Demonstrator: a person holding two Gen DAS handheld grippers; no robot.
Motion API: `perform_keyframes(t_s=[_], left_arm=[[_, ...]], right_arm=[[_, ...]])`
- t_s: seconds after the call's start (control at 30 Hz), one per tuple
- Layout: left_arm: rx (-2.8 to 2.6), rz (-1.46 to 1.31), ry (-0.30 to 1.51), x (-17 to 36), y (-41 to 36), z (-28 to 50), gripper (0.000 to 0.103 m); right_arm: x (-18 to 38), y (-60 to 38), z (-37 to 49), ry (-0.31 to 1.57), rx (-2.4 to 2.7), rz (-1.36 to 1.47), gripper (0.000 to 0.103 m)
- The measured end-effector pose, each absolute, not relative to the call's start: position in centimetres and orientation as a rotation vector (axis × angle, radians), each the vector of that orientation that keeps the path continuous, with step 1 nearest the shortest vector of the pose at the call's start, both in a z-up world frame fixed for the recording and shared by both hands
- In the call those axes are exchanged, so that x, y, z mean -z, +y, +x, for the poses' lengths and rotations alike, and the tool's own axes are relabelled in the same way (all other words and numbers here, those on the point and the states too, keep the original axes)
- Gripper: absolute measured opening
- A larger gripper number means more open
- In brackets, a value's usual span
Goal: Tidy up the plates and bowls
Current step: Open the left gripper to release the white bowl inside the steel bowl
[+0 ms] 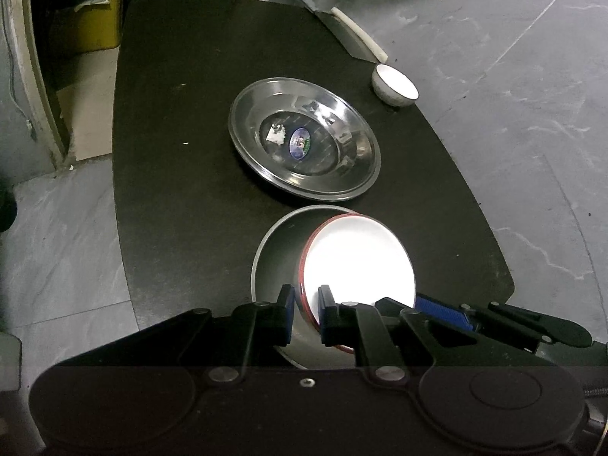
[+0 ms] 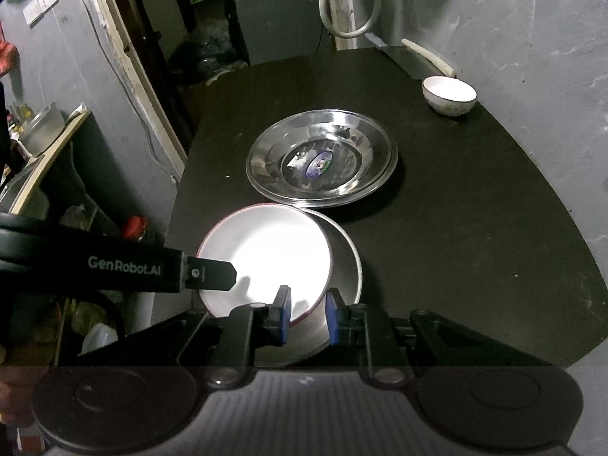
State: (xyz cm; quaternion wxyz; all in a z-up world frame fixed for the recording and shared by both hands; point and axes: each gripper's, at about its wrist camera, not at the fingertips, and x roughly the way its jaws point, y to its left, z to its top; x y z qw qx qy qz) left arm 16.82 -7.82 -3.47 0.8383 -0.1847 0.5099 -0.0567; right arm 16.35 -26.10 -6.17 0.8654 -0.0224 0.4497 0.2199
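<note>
Grey marbled floor tiles surround a dark, rounded tabletop [image 1: 171, 152] on which the dishes are spread. At its near edge sits a shallow grey metal pan [image 1: 271, 262], and inside it, leaning against the pan's right wall, lies a white enamel plate with a thin red rim [image 1: 357, 262]. Both grippers are on this plate from the near side. The left gripper [image 1: 307, 313] straddles the plate's left rim, one blue pad outside the rim and one over the white face, the jaws narrowed about the edge; whether they are already pinching it I cannot tell. The right gripper [image 2: 307, 315] takes the opposite near rim in the same way, its jaws also drawn in around the red edge, contact unclear. A stack of wide, shiny stainless steel plates [image 1: 304, 140] with a sticker at the centre lies straight ahead of both grippers, just beyond the pan and nearly touching it. A small white ceramic bowl [image 1: 395, 85] stands well apart at the far right edge of the table. The plate seems meant to go forward onto the steel stack, a short lift straight along the fingers' line, equally near to both hands.
</note>
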Motion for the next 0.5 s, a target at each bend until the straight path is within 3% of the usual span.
perform_keyframes(t_s=[0.5], left_arm=[[0.099,-0.355,1.143,4.16,-8.17,17.36,0.014]], right_arm=[[6.62,-25.94,16.87,0.972,-0.469,-0.046,0.022]])
